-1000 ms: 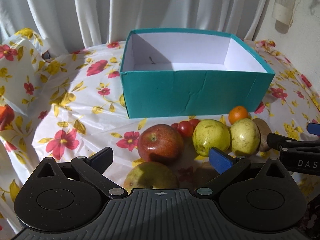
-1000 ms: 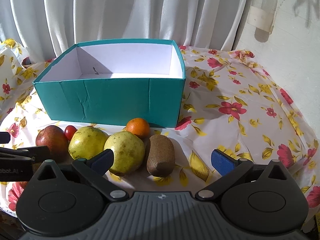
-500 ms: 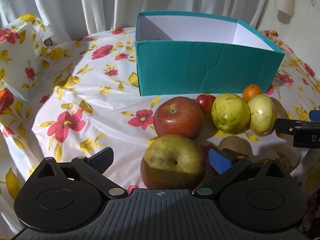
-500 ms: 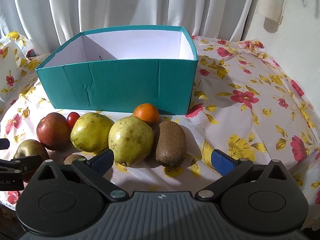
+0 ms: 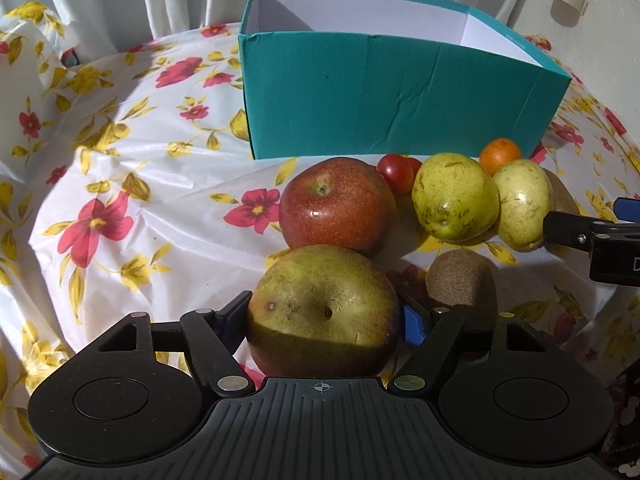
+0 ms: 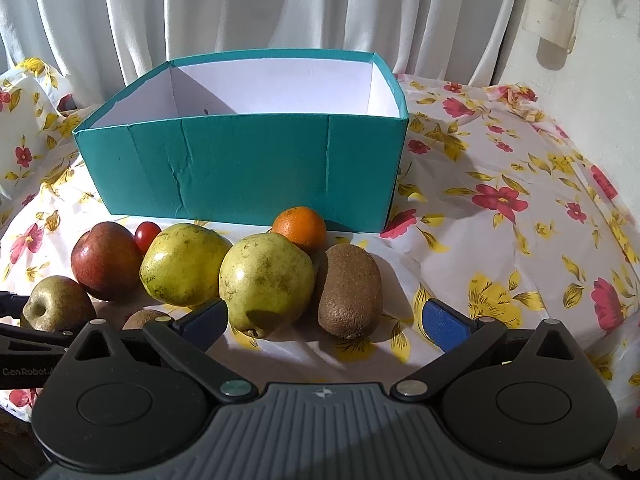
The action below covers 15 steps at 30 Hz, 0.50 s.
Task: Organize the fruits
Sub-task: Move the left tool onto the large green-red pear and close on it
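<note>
Left gripper lowered, closing around upright russet apple

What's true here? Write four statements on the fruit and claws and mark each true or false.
The orange lies in the box. False: it sits on the cloth before it.
The left claw straddles the brown apple. True; its jaws have just been closing and the pads touch the apple.
The right claw grips a kiwi. False: it is open and empty.
A tomato sits beside the red apple. True.
</note>
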Motion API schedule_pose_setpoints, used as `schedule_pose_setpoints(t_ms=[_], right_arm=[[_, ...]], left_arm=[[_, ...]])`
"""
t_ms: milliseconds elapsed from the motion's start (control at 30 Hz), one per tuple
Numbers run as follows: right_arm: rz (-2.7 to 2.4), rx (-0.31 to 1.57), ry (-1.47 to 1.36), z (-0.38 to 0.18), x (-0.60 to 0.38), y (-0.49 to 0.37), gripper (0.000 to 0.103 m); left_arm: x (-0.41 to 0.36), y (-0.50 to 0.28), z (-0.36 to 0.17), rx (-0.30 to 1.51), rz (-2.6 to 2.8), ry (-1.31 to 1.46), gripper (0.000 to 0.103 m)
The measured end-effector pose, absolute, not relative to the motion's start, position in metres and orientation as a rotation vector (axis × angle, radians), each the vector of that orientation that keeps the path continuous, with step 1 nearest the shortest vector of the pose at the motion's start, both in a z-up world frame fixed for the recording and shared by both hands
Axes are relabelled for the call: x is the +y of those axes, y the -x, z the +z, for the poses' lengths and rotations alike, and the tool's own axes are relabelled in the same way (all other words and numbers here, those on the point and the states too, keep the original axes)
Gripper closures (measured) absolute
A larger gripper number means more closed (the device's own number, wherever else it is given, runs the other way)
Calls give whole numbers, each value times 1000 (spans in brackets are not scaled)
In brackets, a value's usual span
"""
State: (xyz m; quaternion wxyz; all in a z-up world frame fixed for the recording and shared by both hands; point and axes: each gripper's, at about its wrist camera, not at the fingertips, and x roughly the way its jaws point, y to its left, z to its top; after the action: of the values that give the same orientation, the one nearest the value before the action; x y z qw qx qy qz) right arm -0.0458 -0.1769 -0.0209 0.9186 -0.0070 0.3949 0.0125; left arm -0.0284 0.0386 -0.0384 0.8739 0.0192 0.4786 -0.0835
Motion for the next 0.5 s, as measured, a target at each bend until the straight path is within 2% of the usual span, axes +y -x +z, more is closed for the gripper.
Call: schedule_pose_setpoints(t_ms=[333,500], right_arm=[[85,676,54,-22,-175,54,0],[87,696,38,-24,-178,50,0]], left_arm=[[34,24,-46,1013,-188,-89,25],[35,26,-46,1003,-191,-83,26]])
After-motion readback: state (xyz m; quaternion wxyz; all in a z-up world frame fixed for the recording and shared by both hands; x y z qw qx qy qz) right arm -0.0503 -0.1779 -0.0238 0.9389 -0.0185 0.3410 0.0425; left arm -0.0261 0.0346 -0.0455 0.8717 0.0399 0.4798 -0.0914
